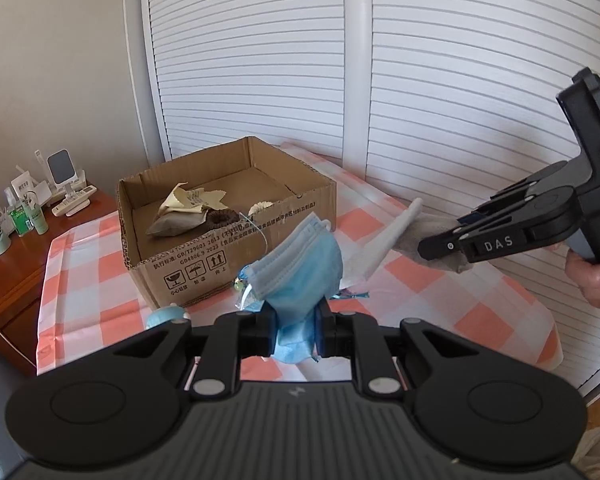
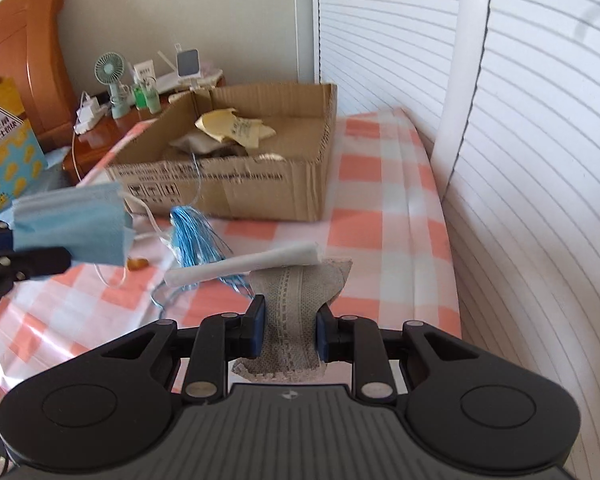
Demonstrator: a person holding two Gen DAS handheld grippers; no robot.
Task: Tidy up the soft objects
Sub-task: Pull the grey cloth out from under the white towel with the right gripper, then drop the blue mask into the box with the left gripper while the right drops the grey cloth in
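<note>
At the far left a wooden nightstand (image 1: 16, 264) carried a small green fan (image 2: 110, 70), bottles and remote controls. Beside it, on the orange-and-white checked cloth (image 1: 440, 292), stood an open cardboard box (image 1: 228, 216) that already held a yellowish cloth (image 1: 188, 200), a grey pouch (image 1: 172, 226) and a dark hair scrunchie (image 1: 220, 218). In front of the box, the left gripper (image 1: 294, 330) was clamped on a stack of blue face masks (image 1: 300, 264), held up off the cloth with the ear loops dangling. Below and beyond the masks, a blue tassel (image 2: 192, 236) lay on the cloth near the box's front wall. Further right, the right gripper (image 2: 290, 336) was closed on a grey lace-trimmed fabric piece (image 2: 296, 300), lifted above the table; a white roll (image 2: 244, 266) sat across the top of that fabric, pointing left toward the masks. A hand (image 1: 596, 280) held the right gripper's handle at the far right edge, before white slatted doors (image 1: 460, 80).
</note>
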